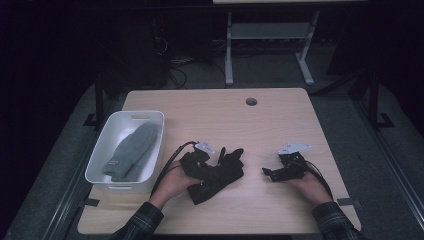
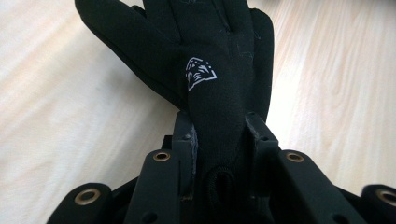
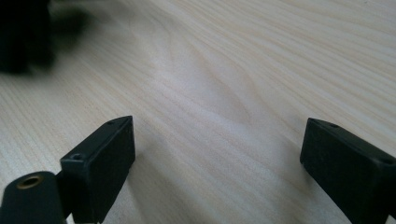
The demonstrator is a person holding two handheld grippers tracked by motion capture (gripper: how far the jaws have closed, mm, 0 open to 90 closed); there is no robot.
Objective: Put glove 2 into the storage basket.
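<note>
A black glove (image 1: pixel 222 175) with a small white logo (image 2: pixel 201 73) lies on the wooden table (image 1: pixel 260 125), left of centre. Its cuff end is pinched between the jaws of my left gripper (image 2: pixel 219 128), and its fingers spread away over the wood. From above, the left gripper (image 1: pixel 210 162) sits at the glove's left end, held by a hand in a plaid sleeve. My right gripper (image 1: pixel 270 173) rests low over bare wood to the glove's right. Its jaws stand wide apart with nothing between them (image 3: pixel 217 149). A dark blur at the top left of the right gripper view could be the glove.
A white plastic bin (image 1: pixel 100 155) stands at the table's left edge with a grey knitted mitten (image 1: pixel 132 150) lying in it. A round cable hole (image 1: pixel 251 101) sits near the far edge. Beyond the table are the white legs of another desk (image 1: pixel 229 55) and dark floor.
</note>
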